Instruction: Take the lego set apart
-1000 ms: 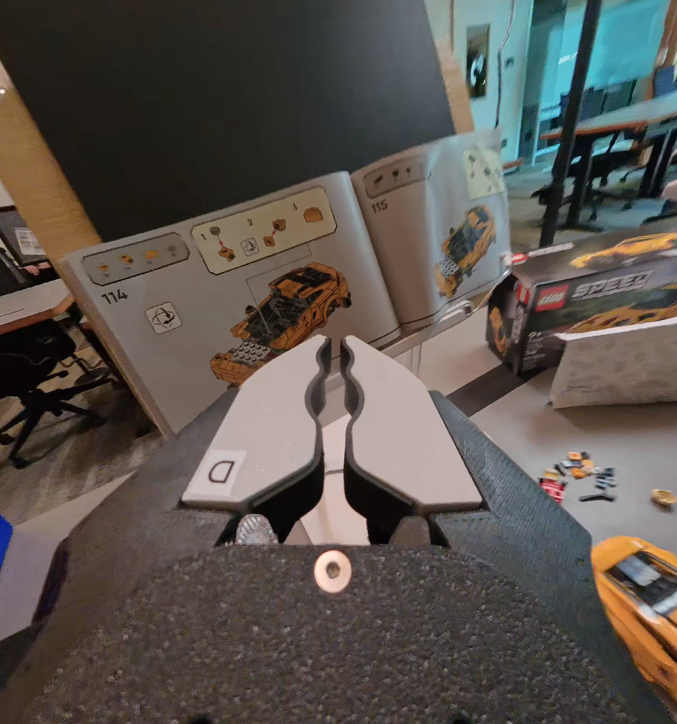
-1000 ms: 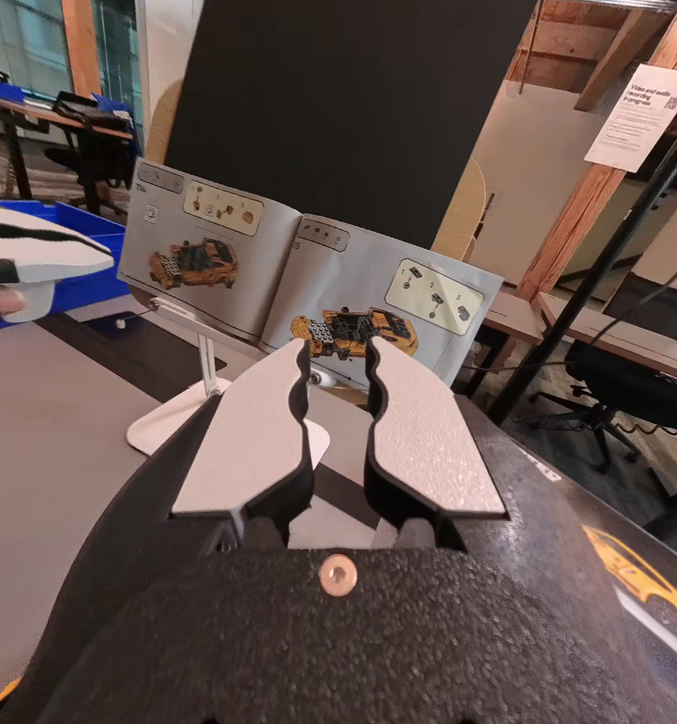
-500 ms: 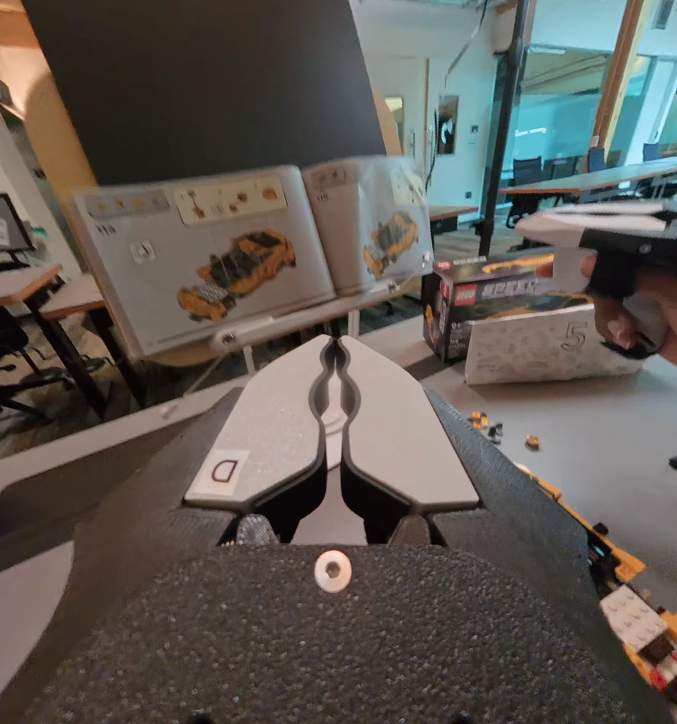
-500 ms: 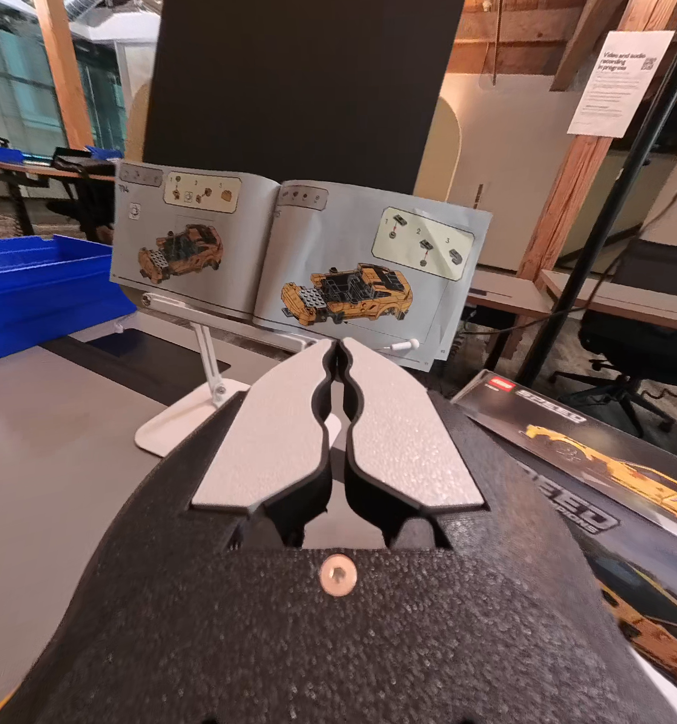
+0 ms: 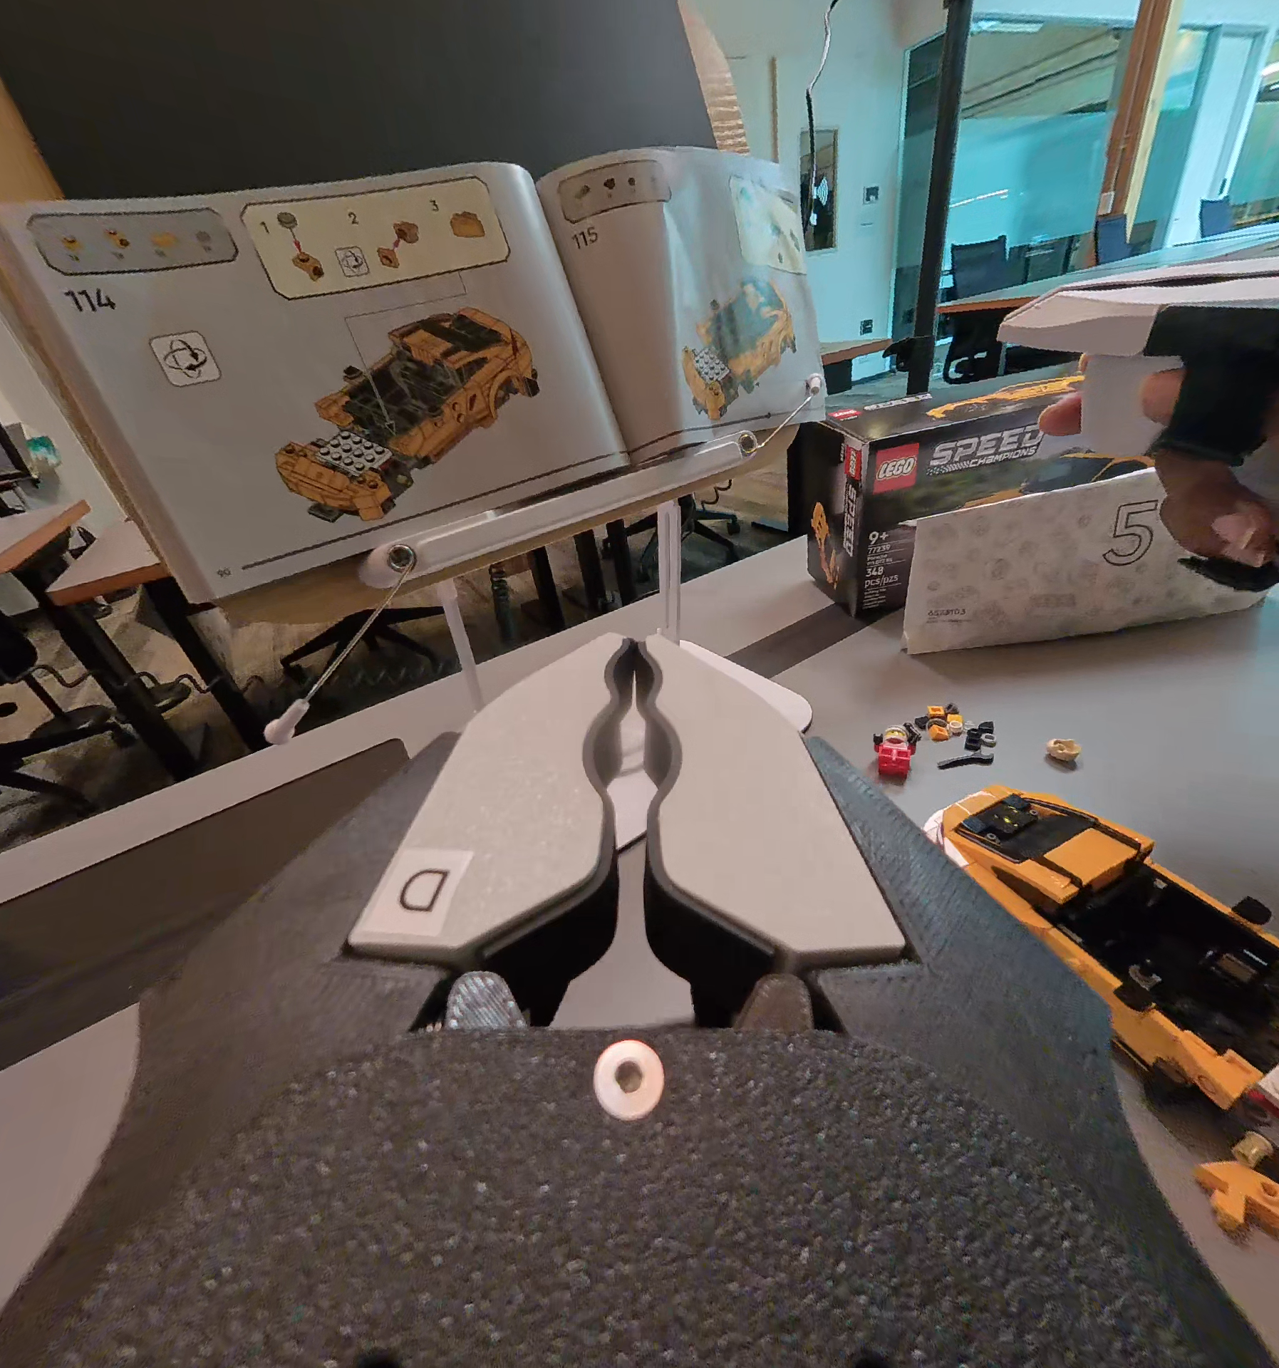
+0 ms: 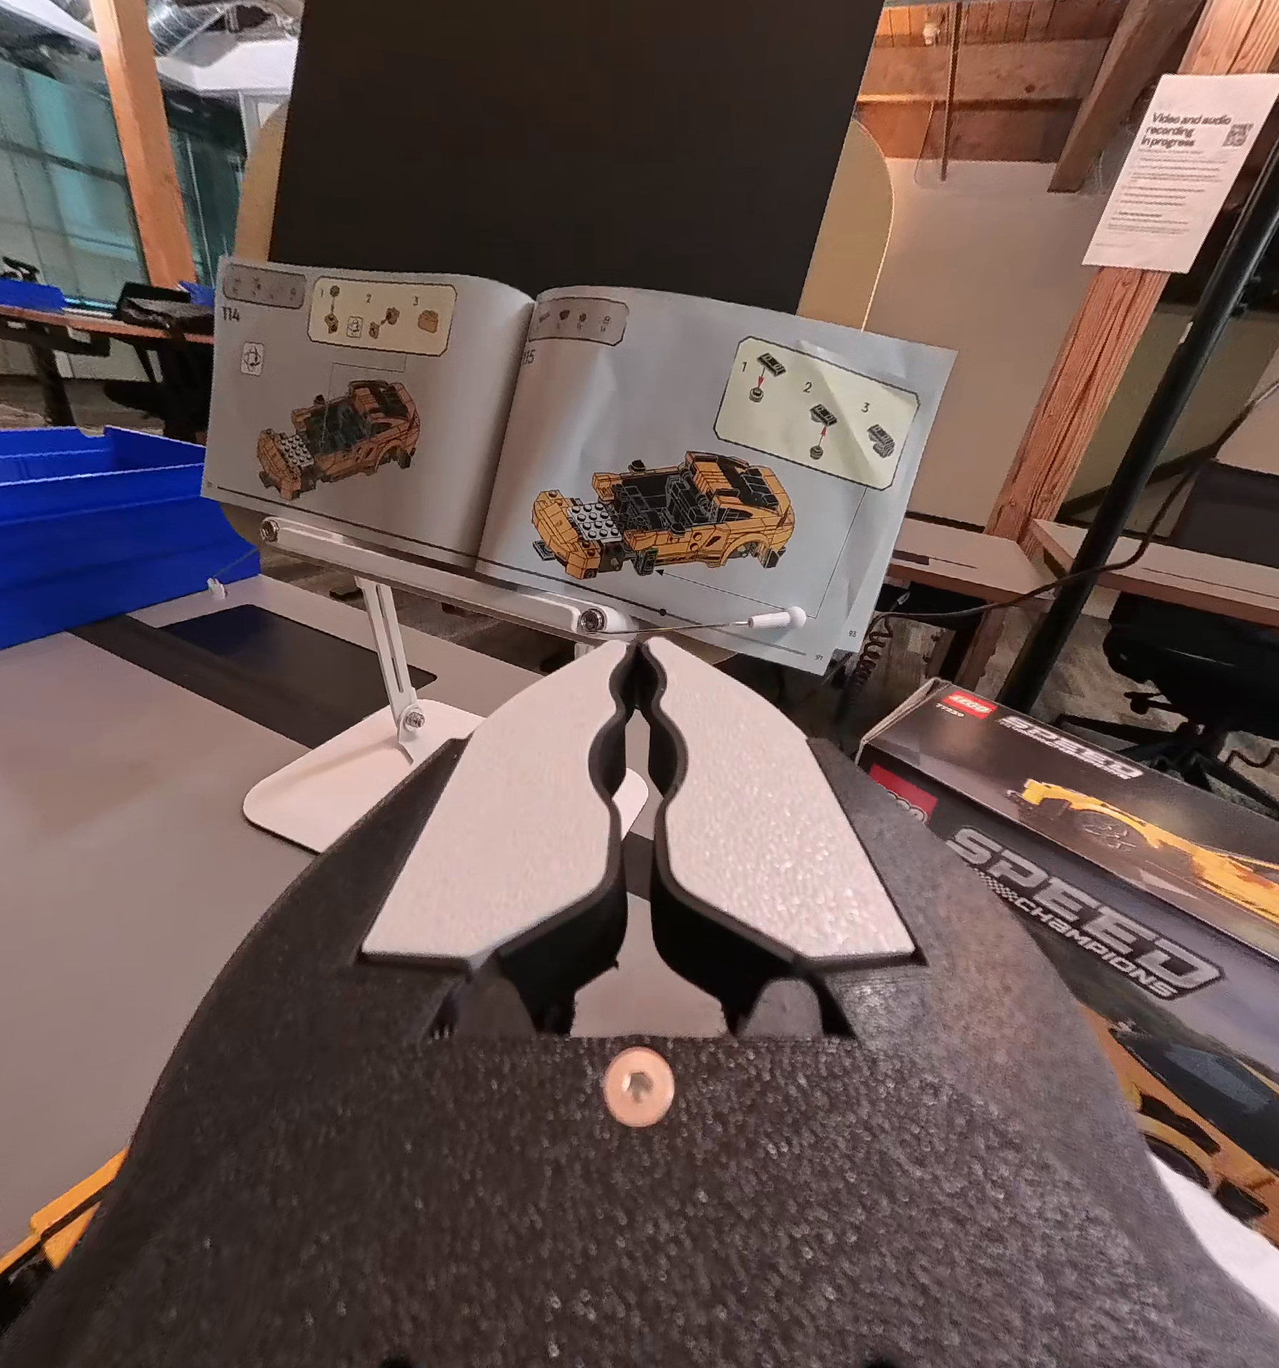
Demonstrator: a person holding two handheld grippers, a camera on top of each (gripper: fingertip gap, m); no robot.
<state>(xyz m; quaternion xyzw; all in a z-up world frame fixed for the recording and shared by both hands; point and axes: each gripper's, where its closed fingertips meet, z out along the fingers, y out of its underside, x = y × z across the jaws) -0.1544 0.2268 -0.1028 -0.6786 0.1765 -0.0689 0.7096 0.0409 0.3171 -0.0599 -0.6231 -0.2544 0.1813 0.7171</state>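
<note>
A partly dismantled yellow-orange lego car (image 5: 1110, 925) lies on the grey table (image 5: 1139, 703) at the right of the left wrist view, roof off. Loose small pieces (image 5: 940, 729), a red minifigure (image 5: 894, 751) and a tan piece (image 5: 1063, 749) lie beyond it. An orange piece (image 5: 1250, 1195) lies near the car's near end. My left gripper (image 5: 635, 648) is shut and empty, left of the car. My right gripper (image 6: 638, 651) is shut and empty; it also shows in the left wrist view (image 5: 1169, 311), held in a hand above the box. An orange edge of the car (image 6: 66, 1214) shows at the bottom left of the right wrist view.
An open instruction booklet (image 5: 370, 355) stands on a white stand (image 6: 370, 785) at the table's back. The lego box (image 5: 940, 474) and a white numbered paper bag (image 5: 1051, 570) sit at the back right. A blue bin (image 6: 66, 533) stands at the left. The tips of one gripper are about 25 centimetres away from the tips of the other. The red minifigure (image 5: 894, 751) is about equally far from each gripper, around 20 centimetres. The partly dismantled yellow-orange lego car (image 5: 1110, 925) lies around 20 centimetres away from my left fingertips. Between my left fingertips and the orange piece (image 5: 1250, 1195) there is roughly 20 centimetres.
Both grippers closed from slightly open to shut. The left view swung right and down, so the car and loose pieces show more fully. The right gripper dropped and turned toward the box.
</note>
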